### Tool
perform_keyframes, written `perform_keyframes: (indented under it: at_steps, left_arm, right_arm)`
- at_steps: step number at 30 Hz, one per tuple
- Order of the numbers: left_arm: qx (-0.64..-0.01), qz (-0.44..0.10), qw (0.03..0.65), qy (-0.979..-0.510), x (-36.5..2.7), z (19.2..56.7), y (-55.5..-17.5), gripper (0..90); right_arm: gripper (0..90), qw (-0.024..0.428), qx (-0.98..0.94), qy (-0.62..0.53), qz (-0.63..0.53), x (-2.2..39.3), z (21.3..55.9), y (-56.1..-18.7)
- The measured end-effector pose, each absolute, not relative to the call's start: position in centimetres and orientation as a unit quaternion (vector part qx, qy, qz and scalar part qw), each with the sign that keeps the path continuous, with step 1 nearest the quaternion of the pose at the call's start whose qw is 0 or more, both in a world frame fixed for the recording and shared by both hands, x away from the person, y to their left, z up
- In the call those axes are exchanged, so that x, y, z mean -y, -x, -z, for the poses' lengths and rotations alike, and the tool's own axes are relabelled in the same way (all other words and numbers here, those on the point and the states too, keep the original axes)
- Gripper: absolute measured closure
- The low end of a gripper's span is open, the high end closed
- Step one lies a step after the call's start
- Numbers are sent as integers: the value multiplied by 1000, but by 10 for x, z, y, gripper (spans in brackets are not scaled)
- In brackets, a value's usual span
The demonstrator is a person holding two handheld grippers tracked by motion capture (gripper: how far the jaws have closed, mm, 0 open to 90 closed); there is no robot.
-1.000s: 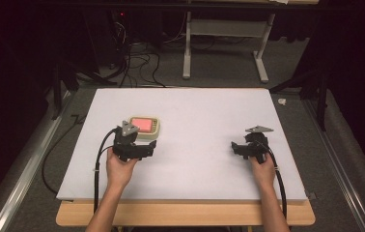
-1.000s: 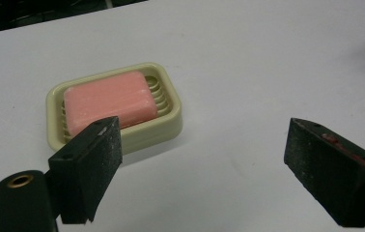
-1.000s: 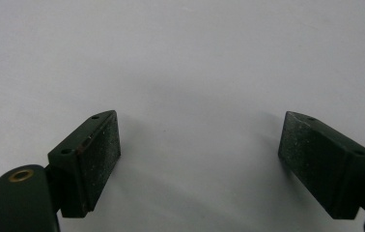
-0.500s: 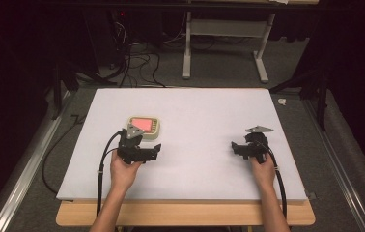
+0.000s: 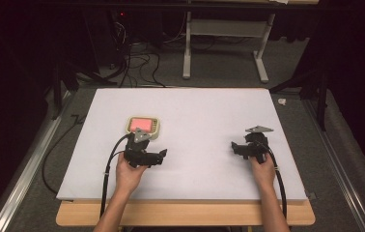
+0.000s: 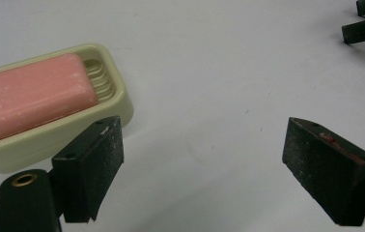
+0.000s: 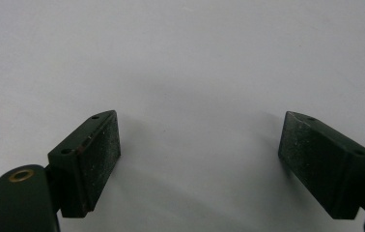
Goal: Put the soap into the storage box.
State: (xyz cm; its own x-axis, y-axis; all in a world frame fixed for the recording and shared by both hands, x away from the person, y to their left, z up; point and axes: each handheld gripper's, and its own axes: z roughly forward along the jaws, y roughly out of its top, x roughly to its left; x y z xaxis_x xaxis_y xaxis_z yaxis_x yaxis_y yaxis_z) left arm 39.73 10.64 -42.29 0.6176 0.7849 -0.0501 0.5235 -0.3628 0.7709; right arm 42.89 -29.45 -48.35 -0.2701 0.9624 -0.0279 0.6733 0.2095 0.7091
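Pink soap [image 6: 33,94] sits in its rigid cream dish [image 6: 122,104]; likely slick, so I'd grip the dish walls. Left gripper [image 6: 204,164] and right gripper [image 7: 200,159] both gape, empty.

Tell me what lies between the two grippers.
Nothing: in the high view, bare white table runs from the left gripper to the right gripper. The soap dish sits off that line.

Soap dish sitting left of centre on the table, grippers nearer the person.
Soap bar [image 6: 33,94] is lying in the soap dish [image 5: 143,126] on the table [image 5: 209,116]; left gripper [image 5: 161,155] is sitting just in front of the dish, right gripper [image 5: 236,147] well apart to the right.
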Motion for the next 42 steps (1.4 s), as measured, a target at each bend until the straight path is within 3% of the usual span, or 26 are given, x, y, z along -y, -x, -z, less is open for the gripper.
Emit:
perform_keyframes:
  at_steps: [25,42]
  left_arm:
    - [-411,-128,383,-817,-95,453,-404,157]
    - [-411,-152,355,-826,-86,473,-411,156]
  right_arm:
    - [157,243,-739,-553,-298,294,483,-429]
    - [157,242,-739,-553,-298,294,483,-429]
